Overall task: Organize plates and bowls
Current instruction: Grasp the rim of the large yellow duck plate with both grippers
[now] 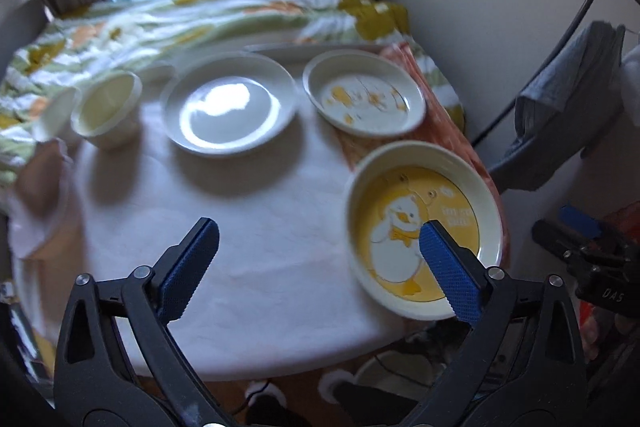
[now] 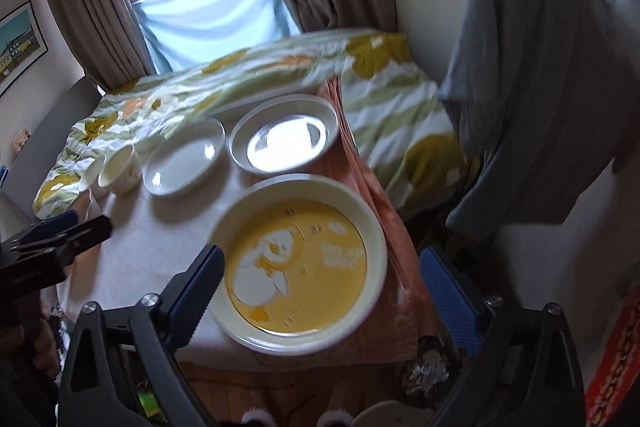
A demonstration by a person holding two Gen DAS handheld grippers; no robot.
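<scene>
Altogether three plates [image 1: 230, 103]; two cups [image 1: 106, 109]; left gripper [image 1: 316, 259], right gripper [image 2: 320, 287] spread, empty.

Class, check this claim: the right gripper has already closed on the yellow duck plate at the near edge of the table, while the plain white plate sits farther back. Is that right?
Not quite. The right gripper is open, its fingers apart on either side of the yellow duck plate without closing on it, as the right wrist view shows. The plate is at the near edge of the table, and the plain white plate sits farther back.

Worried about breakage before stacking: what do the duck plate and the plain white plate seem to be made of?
Duck plate: looks like glazed ceramic, with a thick cream rim and a glossy printed centre; melamine is possible. Plain white plate: likely glazed ceramic or porcelain, mirroring bright window glare.
</scene>
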